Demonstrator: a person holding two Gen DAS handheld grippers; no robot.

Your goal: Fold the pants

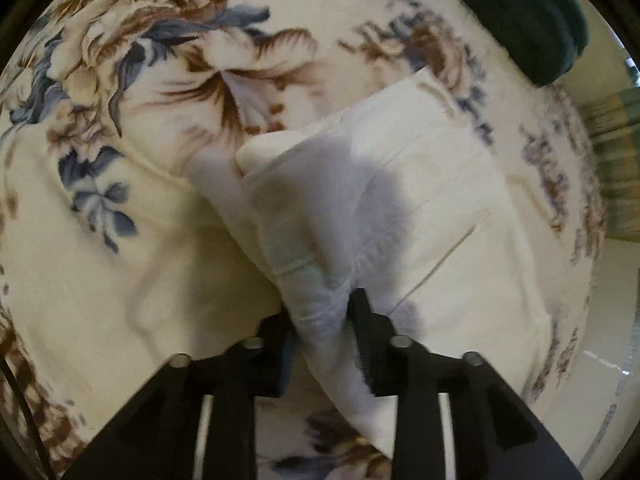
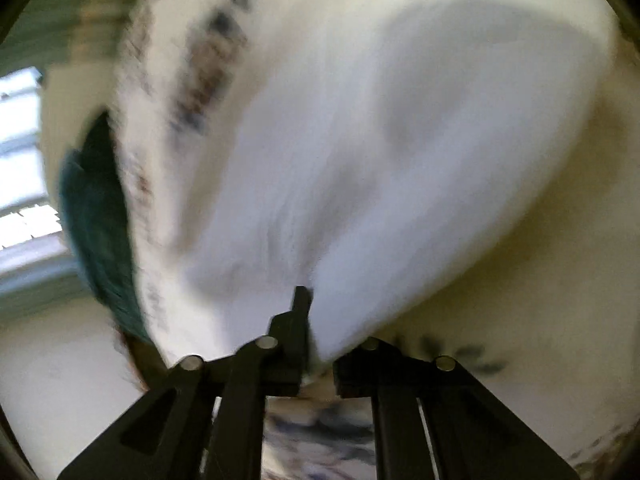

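Left wrist view: left gripper (image 1: pixel 320 316) clamps a bunched fold of the white pants (image 1: pixel 400 200), lying on the floral blanket (image 1: pixel 120 260). Right gripper (image 2: pixel 316 320) pinches the same cloth; view blurred.

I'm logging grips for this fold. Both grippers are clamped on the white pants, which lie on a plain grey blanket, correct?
Not quite: the blanket is not plain grey but cream with a brown and blue floral print, as the left wrist view shows. The rest holds: the left gripper and the right gripper are each clamped on the white pants.
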